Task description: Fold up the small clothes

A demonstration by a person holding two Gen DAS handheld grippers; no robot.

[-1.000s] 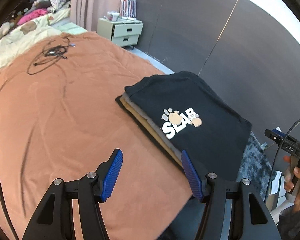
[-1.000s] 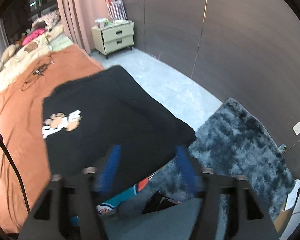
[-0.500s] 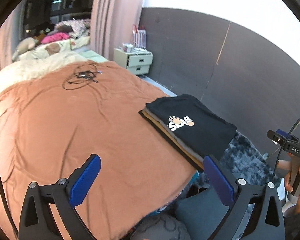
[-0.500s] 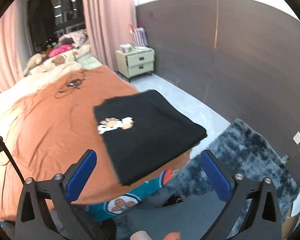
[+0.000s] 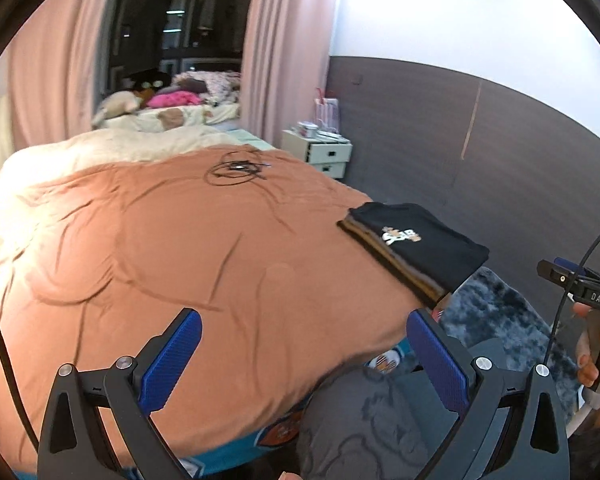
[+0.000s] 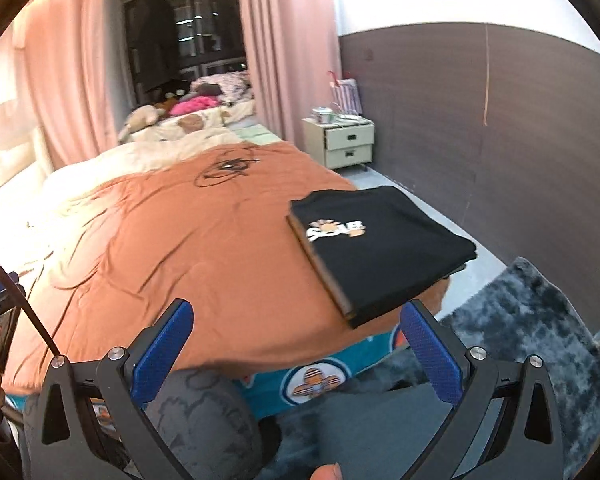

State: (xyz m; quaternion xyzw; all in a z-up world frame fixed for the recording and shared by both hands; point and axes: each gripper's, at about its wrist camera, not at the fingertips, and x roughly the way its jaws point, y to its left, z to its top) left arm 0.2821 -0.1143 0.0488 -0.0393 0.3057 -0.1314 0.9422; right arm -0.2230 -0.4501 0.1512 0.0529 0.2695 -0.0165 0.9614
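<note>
With both claws, left and right, released and empty, folded black shirt sits stacked on bed; next garment must be fetched

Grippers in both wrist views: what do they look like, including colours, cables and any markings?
Both the left gripper and the right gripper have black angular frames with silver rivets and two fingers faced with ribbed blue pads. In the left wrist view the right unit's black body bears white lettering "DAS" and a thin black cable.
</note>
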